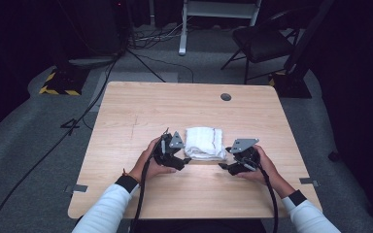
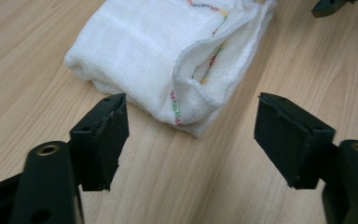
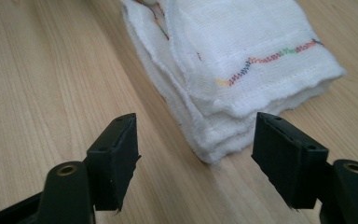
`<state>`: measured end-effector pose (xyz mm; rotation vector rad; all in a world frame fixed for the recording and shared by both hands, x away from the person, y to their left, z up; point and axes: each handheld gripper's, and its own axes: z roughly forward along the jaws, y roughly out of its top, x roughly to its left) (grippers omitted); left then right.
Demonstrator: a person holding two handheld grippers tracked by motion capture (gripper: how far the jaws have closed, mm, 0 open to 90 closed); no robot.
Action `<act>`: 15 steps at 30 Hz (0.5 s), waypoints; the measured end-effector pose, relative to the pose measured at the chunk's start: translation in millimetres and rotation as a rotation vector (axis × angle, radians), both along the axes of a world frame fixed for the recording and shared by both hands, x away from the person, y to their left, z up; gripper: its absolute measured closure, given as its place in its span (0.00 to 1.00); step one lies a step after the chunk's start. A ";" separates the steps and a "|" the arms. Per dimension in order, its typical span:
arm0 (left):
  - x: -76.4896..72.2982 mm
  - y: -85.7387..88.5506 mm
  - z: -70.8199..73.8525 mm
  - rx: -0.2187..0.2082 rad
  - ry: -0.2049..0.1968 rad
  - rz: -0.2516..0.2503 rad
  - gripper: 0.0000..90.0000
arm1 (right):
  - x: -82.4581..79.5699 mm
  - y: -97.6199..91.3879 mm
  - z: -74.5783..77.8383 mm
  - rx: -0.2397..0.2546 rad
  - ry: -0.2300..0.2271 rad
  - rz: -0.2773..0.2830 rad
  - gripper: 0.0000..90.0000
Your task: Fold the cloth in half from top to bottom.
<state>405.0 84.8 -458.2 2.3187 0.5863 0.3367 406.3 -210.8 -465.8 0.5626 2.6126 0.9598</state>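
1. Cloth [image 1: 204, 143]: folded into a thick pad, resting mid-tabletop [image 1: 141, 111].
2. Left gripper [image 1: 183, 161] and right gripper [image 1: 225, 166]: jaws spread, empty, flanking the cloth's near corners.
3. Folding appears complete or nearly so; any remaining fold not yet gripped.

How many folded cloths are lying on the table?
1: the white folded cloth lies on the table between the left gripper and the right gripper.

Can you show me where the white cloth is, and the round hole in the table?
Folded white gauze cloth with coloured stitching [image 1: 204, 142]: high view, middle of its top layer.
Round dark hole in the light wooden table [image 1: 226, 97]: high view, centre of the hole, near the far edge.
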 end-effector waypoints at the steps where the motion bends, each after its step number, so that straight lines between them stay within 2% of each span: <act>1: -1.3 0.7 0.6 0.009 -0.004 -0.002 0.26 | -0.9 -1.5 1.4 0.000 -0.004 -0.003 0.33; 6: -8.9 3.9 2.2 0.035 -0.033 -0.007 0.23 | -3.8 -6.3 5.1 0.004 -0.010 -0.012 0.31; 8: -10.6 4.8 2.2 0.069 -0.052 -0.004 0.22 | -5.3 -7.9 6.1 0.004 -0.016 -0.018 0.30; 15: -15.4 11.6 -1.4 0.108 -0.067 0.007 0.22 | -11.1 -16.4 8.4 -0.005 -0.028 -0.035 0.28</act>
